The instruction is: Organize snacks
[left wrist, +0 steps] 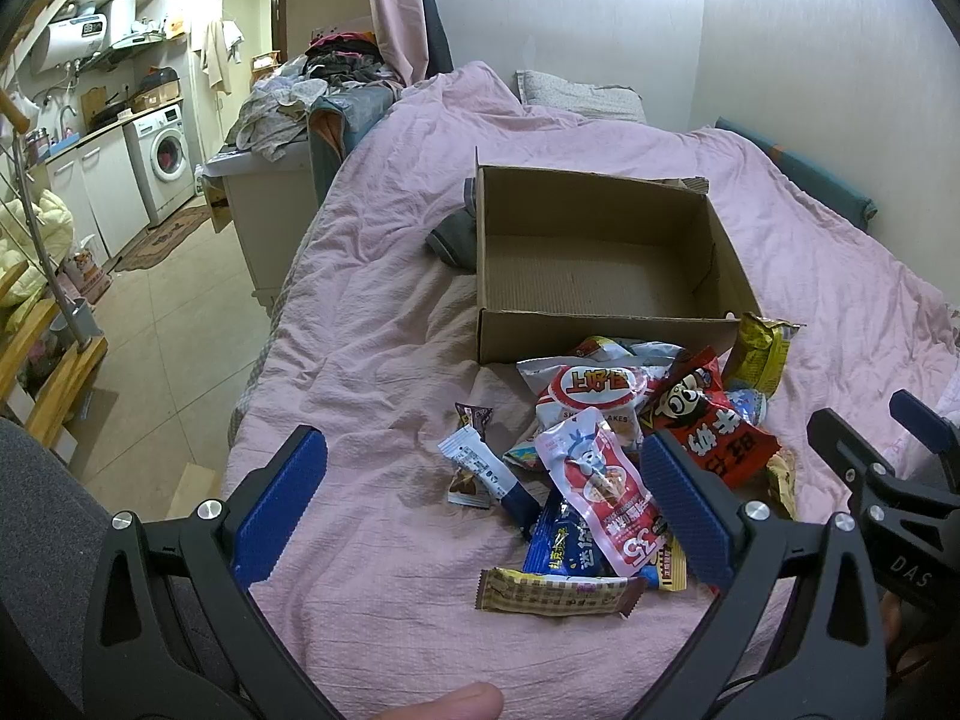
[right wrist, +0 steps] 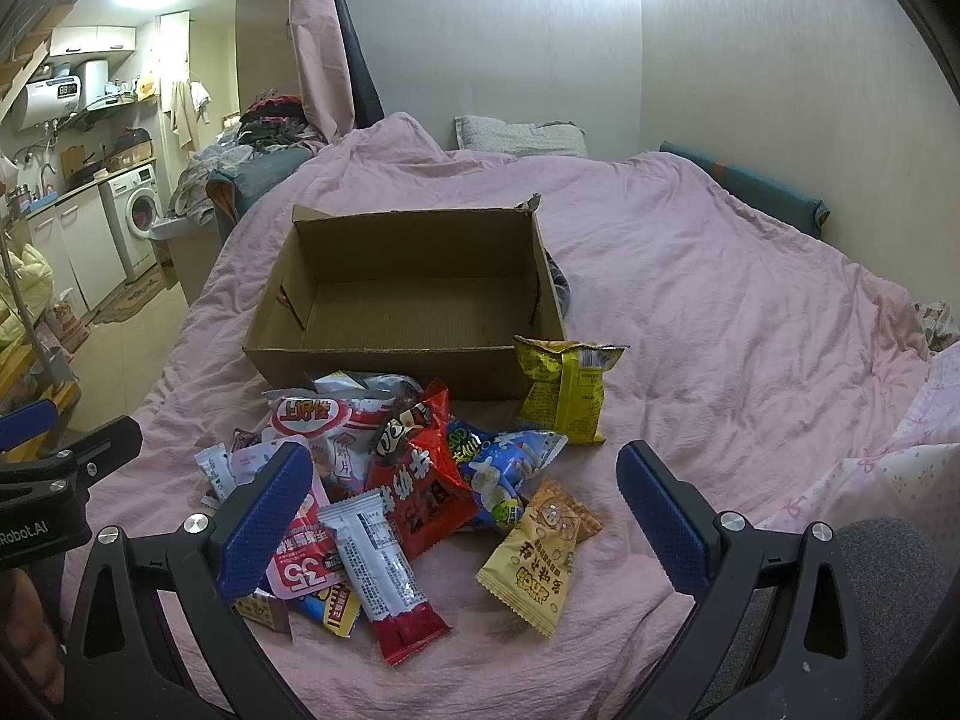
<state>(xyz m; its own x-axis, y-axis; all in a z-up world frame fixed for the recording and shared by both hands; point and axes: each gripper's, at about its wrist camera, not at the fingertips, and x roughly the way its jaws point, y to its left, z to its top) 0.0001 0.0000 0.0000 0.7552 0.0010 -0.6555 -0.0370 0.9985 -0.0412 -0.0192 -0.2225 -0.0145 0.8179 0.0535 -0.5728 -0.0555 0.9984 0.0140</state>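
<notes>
Now, the snack pile (right wrist: pixel 414 480) sits at six o'clock of the empty cardboard box (right wrist: pixel 408 354) on the pink quilt (right wrist: pixel 720 312); both claws, left gripper (left wrist: pixel 486 498) and right gripper (right wrist: pixel 465 510), spread wide, gripping nothing. Only the left view catches a grey sock (left wrist: pixel 453 240) at the box's nine o'clock.

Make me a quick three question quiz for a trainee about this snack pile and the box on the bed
1. True or false: the cardboard box already holds snacks.
2. Which snack leans against the box's near right corner? A) yellow bag B) red bag C) blue bag
3. Fill in: both the left gripper and the right gripper are ____.

Key: 1 false; 2 A; 3 open.
</notes>
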